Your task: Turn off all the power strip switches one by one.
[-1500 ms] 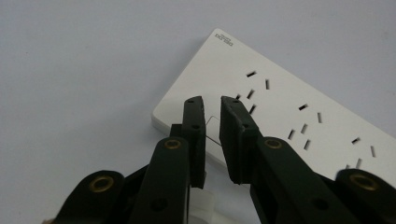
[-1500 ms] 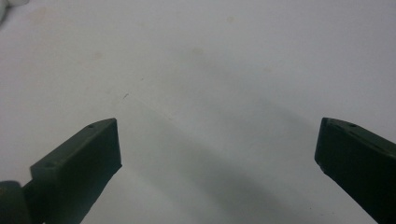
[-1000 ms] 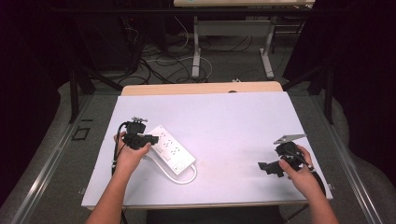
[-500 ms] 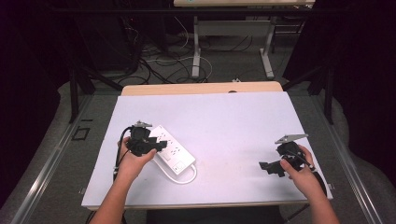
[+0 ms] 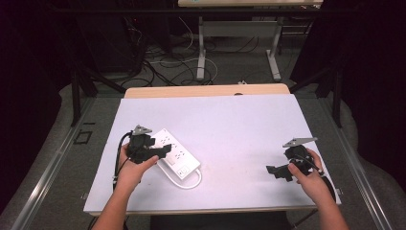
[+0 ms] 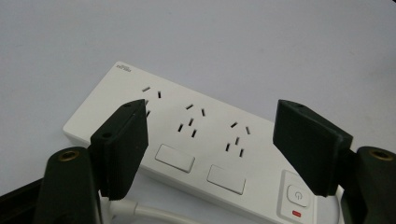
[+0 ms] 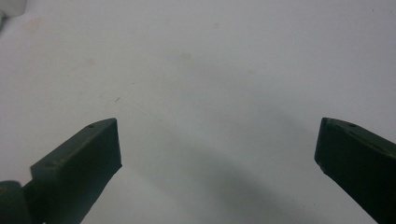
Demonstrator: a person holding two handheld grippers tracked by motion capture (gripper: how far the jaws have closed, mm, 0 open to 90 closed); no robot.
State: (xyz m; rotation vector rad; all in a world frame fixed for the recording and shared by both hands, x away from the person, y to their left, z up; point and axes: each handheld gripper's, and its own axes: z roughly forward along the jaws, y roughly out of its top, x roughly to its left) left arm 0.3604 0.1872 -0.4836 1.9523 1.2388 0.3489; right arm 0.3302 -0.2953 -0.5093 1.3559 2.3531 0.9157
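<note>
Small grey logo on power strip (image 6: 196, 140) corner noted, illegible. Left gripper (image 6: 210, 140) jaws just opened, apart above it; right gripper (image 7: 217, 149) apart over bare tabletop (image 7: 210, 70).

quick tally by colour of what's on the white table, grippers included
white: 1, the power strip
black: 2, the left gripper and the right gripper
total: 3
</note>
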